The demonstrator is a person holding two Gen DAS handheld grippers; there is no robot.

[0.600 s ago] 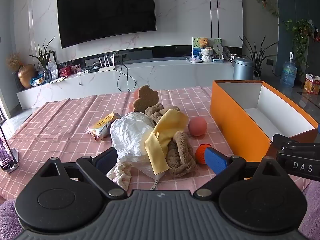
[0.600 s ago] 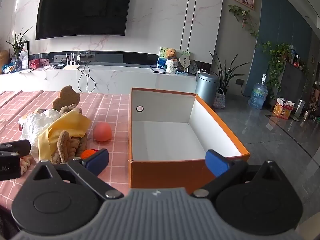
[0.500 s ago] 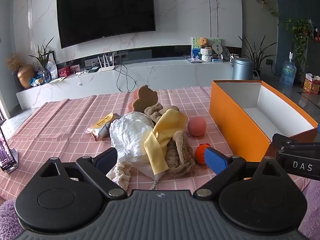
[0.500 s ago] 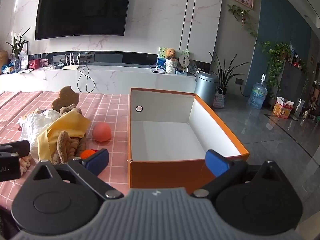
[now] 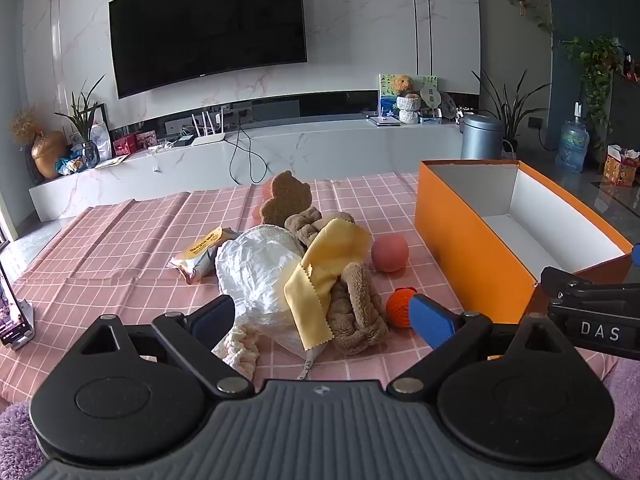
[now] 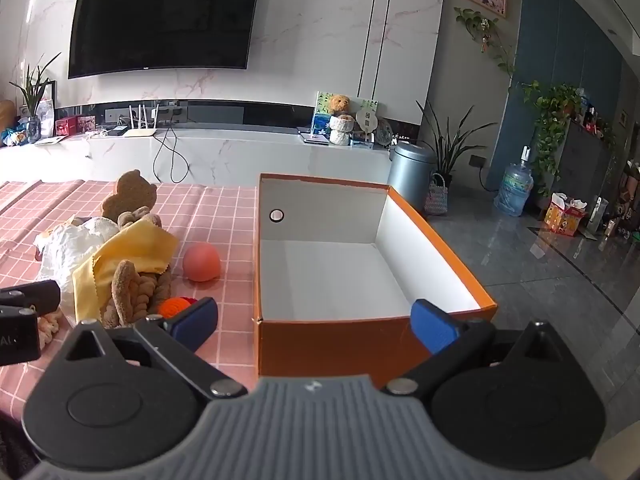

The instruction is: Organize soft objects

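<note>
With both the left gripper (image 5: pixel 322 316) and right gripper (image 6: pixel 316 322) spread wide and empty, the tangled soft pile's yellow cloth (image 5: pixel 324 256) (frame centre, left of the empty orange cardboard box (image 5: pixel 472 248)) may drag neighbours w/ it.

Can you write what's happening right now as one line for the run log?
left hand-held gripper: open, empty | right hand-held gripper: open, empty | orange box: empty | soft pile: on tablecloth
</note>
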